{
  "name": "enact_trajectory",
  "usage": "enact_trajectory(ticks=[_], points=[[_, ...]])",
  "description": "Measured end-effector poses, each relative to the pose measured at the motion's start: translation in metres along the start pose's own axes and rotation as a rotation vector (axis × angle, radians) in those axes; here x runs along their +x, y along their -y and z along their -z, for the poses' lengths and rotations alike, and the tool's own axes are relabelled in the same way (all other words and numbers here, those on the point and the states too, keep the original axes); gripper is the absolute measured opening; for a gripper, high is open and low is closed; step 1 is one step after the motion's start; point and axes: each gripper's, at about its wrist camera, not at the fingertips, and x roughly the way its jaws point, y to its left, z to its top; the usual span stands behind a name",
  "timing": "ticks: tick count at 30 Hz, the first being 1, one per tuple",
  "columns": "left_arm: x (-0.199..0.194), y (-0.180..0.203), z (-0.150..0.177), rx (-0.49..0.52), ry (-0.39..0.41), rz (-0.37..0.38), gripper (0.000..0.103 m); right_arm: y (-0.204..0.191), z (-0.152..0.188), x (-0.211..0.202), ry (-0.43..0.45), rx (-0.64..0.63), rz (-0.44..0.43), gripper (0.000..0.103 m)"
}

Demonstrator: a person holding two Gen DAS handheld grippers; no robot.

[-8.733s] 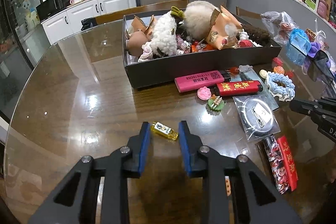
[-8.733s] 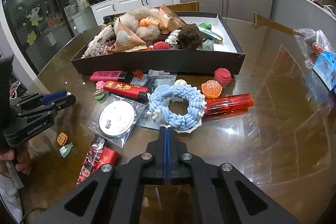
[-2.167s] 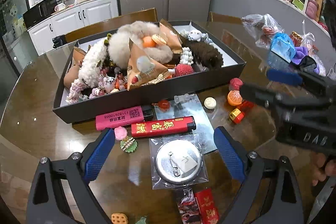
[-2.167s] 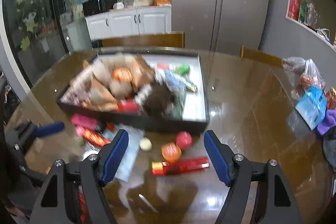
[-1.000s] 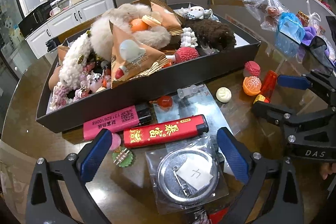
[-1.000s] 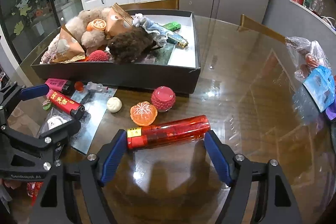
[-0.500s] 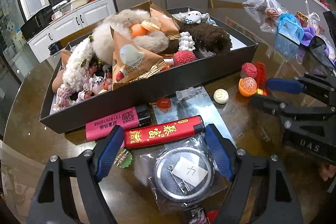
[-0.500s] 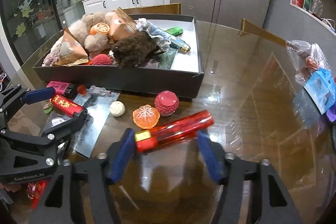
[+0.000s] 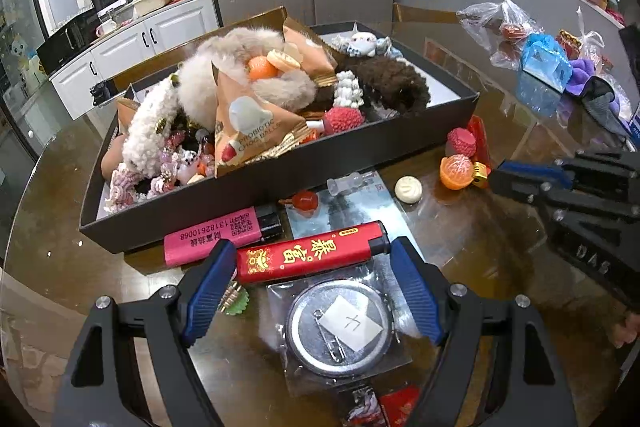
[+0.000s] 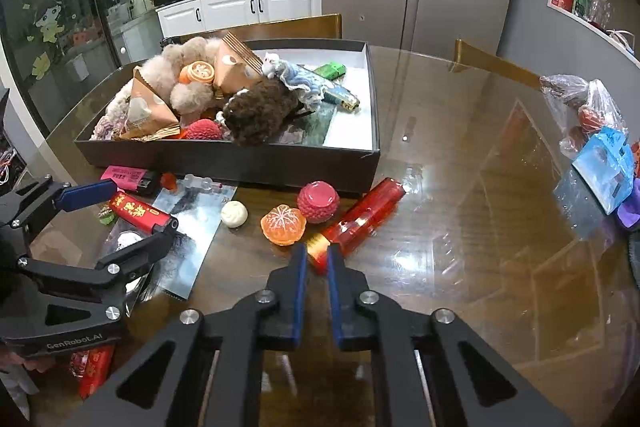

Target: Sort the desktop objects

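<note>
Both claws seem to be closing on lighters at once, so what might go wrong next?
The right gripper is closing on only the gold-capped tip of the clear red lighter, so the lighter may swing or slip when lifted. It could also knock the orange slice charm beside it. The left gripper grips the red printed lighter end to end; that long hold may pop loose onto the bagged badge.

Left wrist view: mounted on left gripper (image 9: pixel 312 285), looking forward and steeply down along its jaws, close over the worktop (image 9: pixel 60 247), facing the black box (image 9: pixel 280 183).

Right wrist view: same mounting on right gripper (image 10: pixel 317 259), equally steep and close.

Shared: black box (image 10: pixel 224 157), red printed lighter (image 9: pixel 312 257) (image 10: pixel 140 213), orange segment toy (image 9: pixel 456 171) (image 10: pixel 283 225); each gripper visible in the other's view (image 9: pixel 560 187) (image 10: pixel 80 227).
</note>
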Motion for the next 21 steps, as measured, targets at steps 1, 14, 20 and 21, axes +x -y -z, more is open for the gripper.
enact_trajectory(ticks=[1, 14, 20, 21], points=[[-0.001, 0.000, 0.000, 0.001, 0.004, -0.002, 0.080, -0.001, 0.001, 0.000, -0.004, -0.002, 0.000, 0.010], [0.000, -0.003, 0.003, -0.014, -0.010, 0.024, 0.080, -0.007, 0.002, -0.002, 0.044, -0.104, 0.093, 0.056], [0.007, -0.003, 0.001, -0.017, -0.028, 0.046, 0.080, 0.002, 0.000, 0.012, 0.022, -0.107, 0.108, 0.059], [0.008, -0.003, 0.001, -0.015, -0.029, 0.047, 0.080, 0.006, -0.001, 0.016, 0.009, -0.089, 0.095, 0.059]])
